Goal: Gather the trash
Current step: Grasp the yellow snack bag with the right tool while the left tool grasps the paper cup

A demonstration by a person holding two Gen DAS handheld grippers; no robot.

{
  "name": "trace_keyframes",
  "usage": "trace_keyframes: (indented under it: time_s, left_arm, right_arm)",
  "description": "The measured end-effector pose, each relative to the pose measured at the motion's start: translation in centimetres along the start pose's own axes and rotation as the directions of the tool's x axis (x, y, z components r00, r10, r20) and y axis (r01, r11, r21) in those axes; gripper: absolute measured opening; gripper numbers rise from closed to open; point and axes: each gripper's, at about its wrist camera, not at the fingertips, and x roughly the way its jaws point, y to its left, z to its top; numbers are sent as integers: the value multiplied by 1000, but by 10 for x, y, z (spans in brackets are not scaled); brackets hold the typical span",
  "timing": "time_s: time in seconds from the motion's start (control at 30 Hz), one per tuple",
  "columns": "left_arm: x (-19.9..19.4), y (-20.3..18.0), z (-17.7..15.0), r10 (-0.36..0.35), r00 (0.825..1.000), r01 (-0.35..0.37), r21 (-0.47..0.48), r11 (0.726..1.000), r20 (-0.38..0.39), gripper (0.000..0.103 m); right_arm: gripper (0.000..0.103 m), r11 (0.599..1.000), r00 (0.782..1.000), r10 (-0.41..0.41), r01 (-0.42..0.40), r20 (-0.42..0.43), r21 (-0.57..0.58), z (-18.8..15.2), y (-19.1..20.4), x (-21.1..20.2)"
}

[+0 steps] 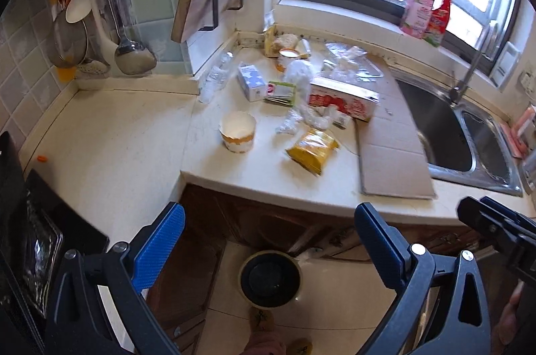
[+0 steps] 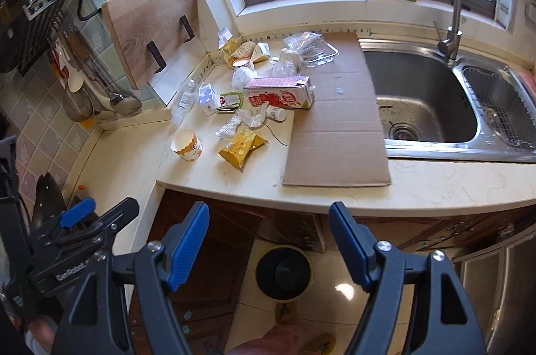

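Observation:
Trash lies in the counter corner: a paper cup, a yellow snack bag, a red-and-white carton, a small blue-white carton, a clear bottle and crumpled plastic wrap. A black bin stands on the floor below. My left gripper and my right gripper both hang open and empty above the bin, short of the counter edge.
A flat cardboard sheet lies beside the steel sink. A cutting board leans on its rack, and ladles hang on the tiled wall. A black stove sits at left. Wooden cabinet doors are below.

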Motion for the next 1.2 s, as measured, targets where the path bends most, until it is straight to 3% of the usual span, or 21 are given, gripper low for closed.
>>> trace_keyframes:
  time_s: [0.1, 0.3, 0.47, 0.83, 1.0, 1.07, 1.2]
  left_arm:
    - [41, 15, 21, 23, 999, -23, 14, 1000, -34, 100]
    - [118, 48, 58, -5, 992, 4, -15, 1000, -128, 100]
    - [152, 67, 76, -7, 990, 2, -38, 999, -141, 100]
    - [204, 82, 92, -41, 980, 35, -30, 999, -193, 100]
    - [208, 78, 93, -82, 972, 83, -4, 997, -219, 100]
    - [207, 75, 93, -114, 966, 119, 4, 993, -234, 100]
    - [206, 66, 93, -119, 964, 134, 50, 990, -237, 100]
  right_arm:
    - [74, 1000, 999, 22, -21, -39, 20, 18, 5, 33]
    - [74, 993, 985, 81, -66, -155, 100, 48, 12, 114]
    - [64, 984, 961, 106, -65, -255, 165, 60, 15, 176]
    - [62, 985, 944, 39, 19, -329, 173, 73, 31, 238]
    - [39, 989, 941, -16, 64, -337, 132, 74, 37, 247]
    - [21, 989, 942, -30, 77, -335, 129, 75, 37, 248]
    - [16, 986, 947, -10, 63, -320, 156, 72, 32, 245]
